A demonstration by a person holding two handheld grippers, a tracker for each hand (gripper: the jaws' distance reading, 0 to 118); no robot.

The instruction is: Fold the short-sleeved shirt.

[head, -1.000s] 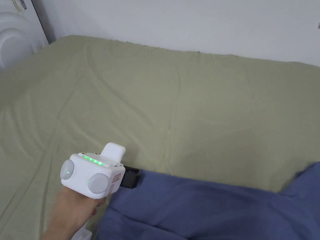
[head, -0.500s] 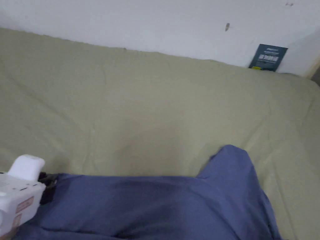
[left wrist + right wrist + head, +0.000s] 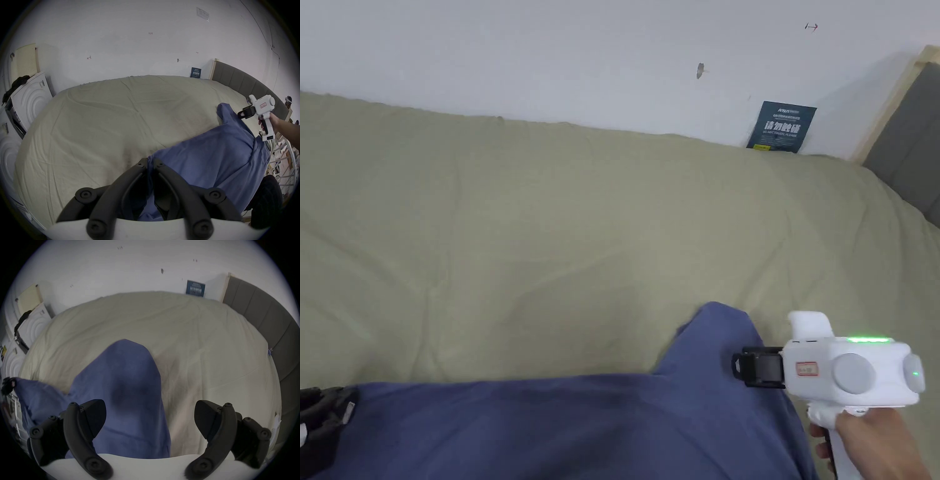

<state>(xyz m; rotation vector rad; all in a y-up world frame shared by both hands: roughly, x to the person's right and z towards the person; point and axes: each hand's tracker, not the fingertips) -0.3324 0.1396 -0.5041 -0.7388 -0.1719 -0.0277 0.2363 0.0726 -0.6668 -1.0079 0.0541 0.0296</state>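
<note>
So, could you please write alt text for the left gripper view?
The left gripper is shut on the blue shirt, which lies across an olive-green bed. At far right, a hand holds the open right gripper above the shirt's sleeve.

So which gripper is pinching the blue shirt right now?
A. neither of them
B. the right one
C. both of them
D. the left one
D. In the left gripper view the left gripper has its jaws closed together on an edge of the blue shirt, while in the right gripper view the right gripper has its jaws wide apart with nothing pressed between them.
</note>
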